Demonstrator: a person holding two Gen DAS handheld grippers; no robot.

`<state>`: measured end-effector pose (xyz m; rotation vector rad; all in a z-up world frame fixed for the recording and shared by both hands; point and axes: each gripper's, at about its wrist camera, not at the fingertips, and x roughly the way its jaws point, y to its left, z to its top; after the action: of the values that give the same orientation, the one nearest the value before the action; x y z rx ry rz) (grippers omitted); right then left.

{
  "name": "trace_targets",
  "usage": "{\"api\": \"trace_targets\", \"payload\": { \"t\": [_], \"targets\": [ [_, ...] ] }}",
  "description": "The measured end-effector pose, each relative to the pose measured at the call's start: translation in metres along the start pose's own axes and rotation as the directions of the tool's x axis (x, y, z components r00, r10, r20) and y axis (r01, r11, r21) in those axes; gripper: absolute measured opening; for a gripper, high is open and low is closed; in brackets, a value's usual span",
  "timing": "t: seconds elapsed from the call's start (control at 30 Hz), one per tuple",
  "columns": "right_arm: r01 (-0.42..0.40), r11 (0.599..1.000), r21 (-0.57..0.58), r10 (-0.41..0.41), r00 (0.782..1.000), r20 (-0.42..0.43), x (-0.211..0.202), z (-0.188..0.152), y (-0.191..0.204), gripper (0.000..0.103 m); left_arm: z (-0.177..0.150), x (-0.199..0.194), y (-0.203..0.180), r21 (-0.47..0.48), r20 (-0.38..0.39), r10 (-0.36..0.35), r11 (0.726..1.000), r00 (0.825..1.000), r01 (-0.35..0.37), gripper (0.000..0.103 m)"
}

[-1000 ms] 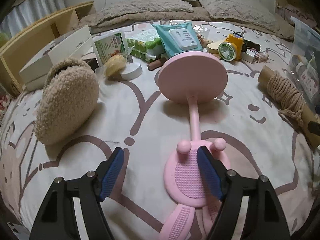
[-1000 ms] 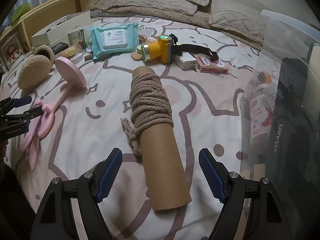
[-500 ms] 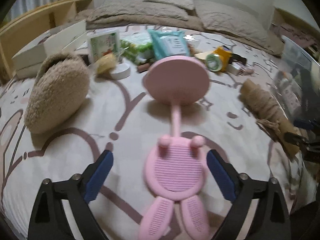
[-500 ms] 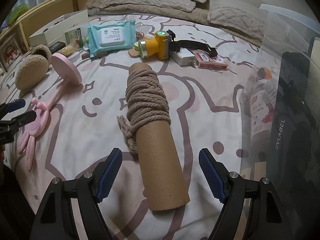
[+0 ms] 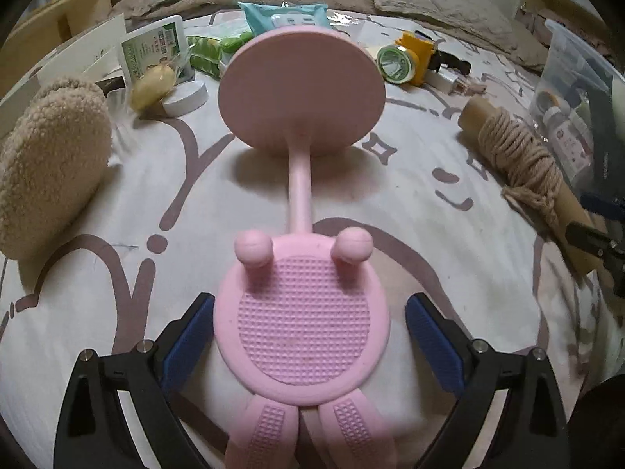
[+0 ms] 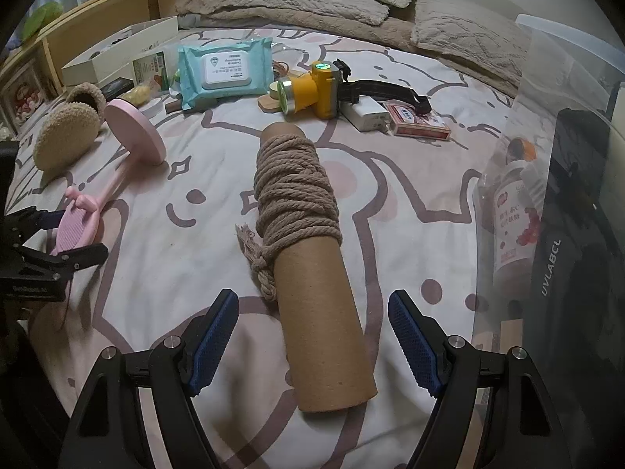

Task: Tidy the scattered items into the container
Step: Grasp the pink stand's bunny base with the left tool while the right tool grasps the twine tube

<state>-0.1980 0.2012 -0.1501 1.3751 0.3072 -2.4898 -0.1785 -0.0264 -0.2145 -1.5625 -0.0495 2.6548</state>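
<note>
Pink stand (image 5: 302,324) between left fingers (image 5: 187,338)

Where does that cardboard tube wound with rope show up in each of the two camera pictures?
Left wrist view: the cardboard tube lies at the right edge, slanting toward the clear container.
Right wrist view: the tube fills the centre, its near end between the right gripper's open jaws.
Shared landmark: the yellow headlamp, beyond the tube's far end in both.
</note>
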Motion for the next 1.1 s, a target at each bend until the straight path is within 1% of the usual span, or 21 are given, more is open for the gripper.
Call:
{"api": "trace_targets", "payload": {
  "t": [0.13, 0.2, 0.23, 0.27, 0.33, 0.47, 0.53, 0.67, 0.7, 0.77, 0.9, 0.93, 1.0, 1.03, 1.1],
  "targets": [
    [0.008, 1.000, -0.004, -0.008, 1.000, -0.001, 0.001, 0.001, 0.000, 0.079, 0.001, -0.003, 0.001, -0.018, 0.008, -0.012, 1.000, 1.000, 0.012, 0.098],
    [0.023, 1.000, -0.002, -0.023, 1.000, 0.000, 0.002, 0.002, -0.001, 0.079, 0.002, -0.004, 0.000, -0.018, 0.005, -0.006, 1.000, 1.000, 0.006, 0.095],
    [0.028, 1.000, 0.000, -0.028, 1.000, 0.001, 0.003, 0.002, -0.001, 0.079, 0.001, -0.004, 0.000, -0.012, 0.005, 0.001, 1.000, 1.000, -0.001, 0.092],
    [0.032, 0.999, 0.001, -0.032, 0.999, 0.003, 0.003, 0.003, -0.001, 0.079, 0.001, -0.003, -0.001, -0.002, 0.004, 0.014, 1.000, 1.000, -0.014, 0.085],
    [0.041, 0.999, 0.005, -0.041, 0.999, 0.008, 0.004, 0.004, -0.002, 0.079, 0.001, -0.004, -0.002, 0.020, 0.008, 0.044, 0.999, 0.999, -0.044, 0.076],
    [0.054, 0.998, 0.014, -0.054, 0.998, 0.012, 0.005, 0.005, -0.004, 0.079, -0.004, -0.007, -0.001, 0.034, 0.000, 0.049, 0.998, 0.999, -0.049, 0.076],
    [0.058, 0.998, 0.017, -0.058, 0.998, 0.010, 0.006, 0.005, -0.005, 0.079, -0.007, -0.009, -0.002, 0.044, -0.018, 0.048, 0.998, 0.999, -0.048, 0.076],
    [0.060, 0.998, 0.024, -0.060, 0.998, 0.008, 0.006, 0.005, -0.006, 0.079, -0.011, -0.011, -0.002, 0.038, -0.040, 0.048, 0.998, 0.998, -0.046, 0.077],
    [0.060, 0.998, 0.025, -0.060, 0.998, 0.009, 0.006, 0.004, -0.006, 0.079, -0.012, -0.011, -0.002, 0.035, -0.047, 0.051, 0.998, 0.998, -0.049, 0.078],
    [0.059, 0.998, 0.024, -0.059, 0.998, 0.011, 0.006, 0.004, -0.006, 0.079, -0.016, -0.010, -0.002, 0.031, -0.064, 0.064, 0.998, 0.996, -0.062, 0.089],
    [0.065, 0.998, 0.023, -0.065, 0.998, 0.004, 0.008, 0.003, -0.007, 0.079, -0.026, -0.016, -0.003, 0.030, -0.084, 0.050, 0.998, 0.995, -0.048, 0.091],
    [0.074, 0.997, 0.026, -0.074, 0.997, 0.006, 0.007, 0.004, -0.007, 0.079, -0.028, -0.018, -0.004, 0.034, -0.084, 0.048, 0.998, 0.995, -0.046, 0.089],
    [0.088, 0.995, 0.040, -0.089, 0.996, 0.025, 0.003, 0.005, -0.010, 0.079, -0.031, -0.021, -0.007, 0.047, -0.079, 0.049, 0.998, 0.996, -0.046, 0.083],
    [0.087, 0.995, 0.049, -0.088, 0.995, 0.034, 0.001, 0.005, -0.011, 0.079, -0.032, -0.022, -0.009, 0.052, -0.075, 0.048, 0.998, 0.996, -0.044, 0.075],
    [0.079, 0.994, 0.070, -0.083, 0.995, 0.052, -0.002, 0.007, -0.014, 0.079, -0.034, -0.024, -0.011, 0.062, -0.065, 0.062, 0.996, 0.996, -0.058, 0.068]
  ]
}}
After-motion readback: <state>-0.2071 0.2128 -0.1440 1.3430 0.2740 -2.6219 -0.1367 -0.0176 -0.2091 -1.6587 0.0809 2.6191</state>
